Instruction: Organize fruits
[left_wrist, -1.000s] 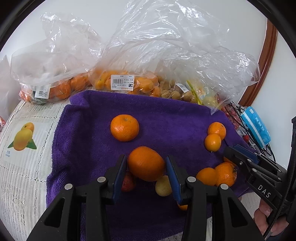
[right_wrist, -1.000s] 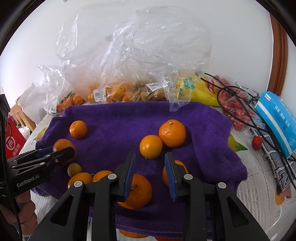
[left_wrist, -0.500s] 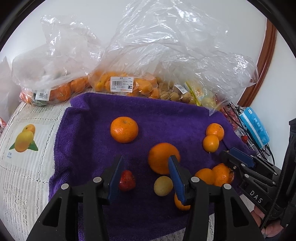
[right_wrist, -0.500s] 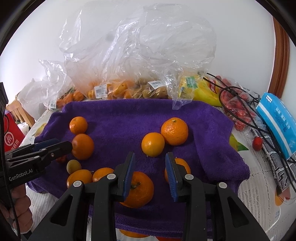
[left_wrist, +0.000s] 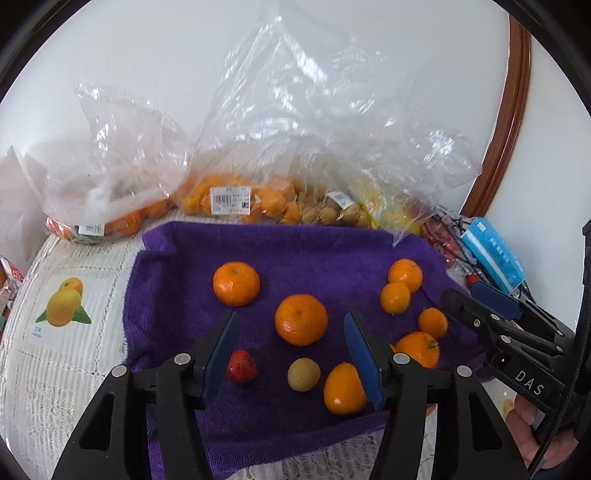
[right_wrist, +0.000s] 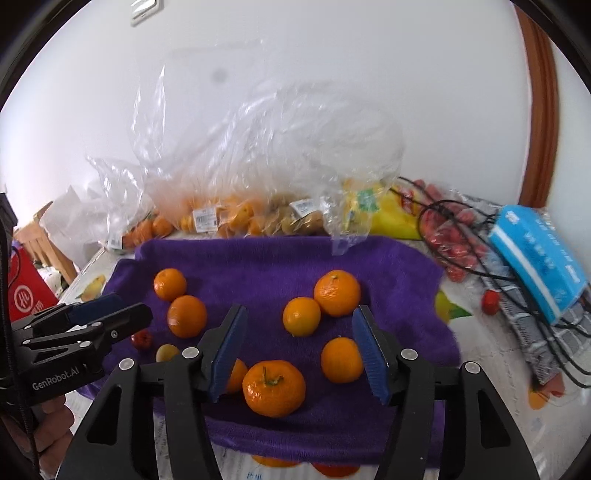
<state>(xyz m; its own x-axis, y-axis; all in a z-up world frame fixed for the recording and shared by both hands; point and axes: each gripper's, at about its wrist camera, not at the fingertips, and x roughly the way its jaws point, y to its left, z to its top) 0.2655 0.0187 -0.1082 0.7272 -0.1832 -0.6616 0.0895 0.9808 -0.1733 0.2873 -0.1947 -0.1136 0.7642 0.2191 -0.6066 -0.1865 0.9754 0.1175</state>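
Several oranges lie loose on a purple towel (left_wrist: 177, 295). My left gripper (left_wrist: 291, 316) hangs above the towel's near half with its jaws opening. A large orange (left_wrist: 301, 319) rests on the towel just beyond its blue pads, untouched. A red strawberry (left_wrist: 241, 366) and a small yellowish fruit (left_wrist: 303, 374) lie below it. My right gripper (right_wrist: 300, 310) is also opening; a stemmed orange (right_wrist: 274, 387) sits on the towel (right_wrist: 406, 280) low between its fingers, clear of both pads. Each gripper shows at the edge of the other's view, the right gripper (left_wrist: 480, 301) and the left gripper (right_wrist: 122, 314).
Clear plastic bags of oranges and other fruit (left_wrist: 229, 199) line the towel's far edge against the wall. A blue pack (right_wrist: 535, 258), black cables (right_wrist: 461, 236) and a small red fruit (right_wrist: 490, 302) lie to the right. A red carton (right_wrist: 26, 299) stands at the left.
The left gripper let go of the large orange, which now lies on the towel. Both grippers' jaws have widened and both have lifted slightly.
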